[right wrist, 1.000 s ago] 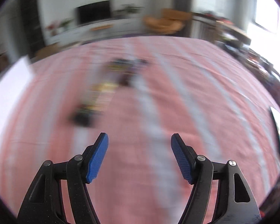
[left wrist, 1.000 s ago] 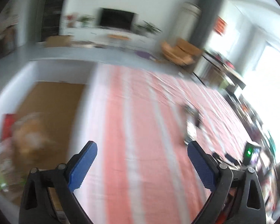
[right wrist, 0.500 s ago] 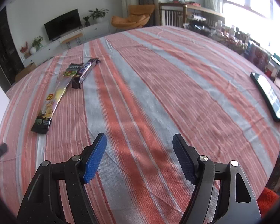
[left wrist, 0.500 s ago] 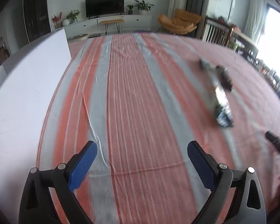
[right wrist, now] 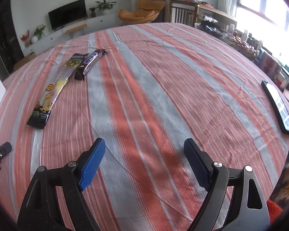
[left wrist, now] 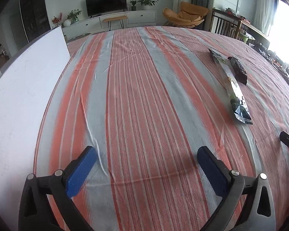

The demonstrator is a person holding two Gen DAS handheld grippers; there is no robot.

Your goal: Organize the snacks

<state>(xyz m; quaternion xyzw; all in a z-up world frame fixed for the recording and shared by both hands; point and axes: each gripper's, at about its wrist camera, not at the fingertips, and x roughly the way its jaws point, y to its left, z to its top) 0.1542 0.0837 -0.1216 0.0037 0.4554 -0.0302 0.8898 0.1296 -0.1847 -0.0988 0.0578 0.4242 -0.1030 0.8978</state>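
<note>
On the striped desk [right wrist: 163, 96] both tools, left tool [left wrist: 146, 169] and right tool [right wrist: 144, 161], are gaping wide and empty, jaws just having opened; the long snack packet [right wrist: 50, 94] and chocolate bar [right wrist: 90, 63] are awaiting pickup.

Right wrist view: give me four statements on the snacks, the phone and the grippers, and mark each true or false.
1. The long snack packet lies flat on the striped cloth. True.
2. The dark chocolate bar is clamped in the right gripper. False: it lies on the cloth, nothing between the jaws.
3. The phone lies near the cloth's right edge. True.
4. The left gripper is shut. False: open, empty.
</note>
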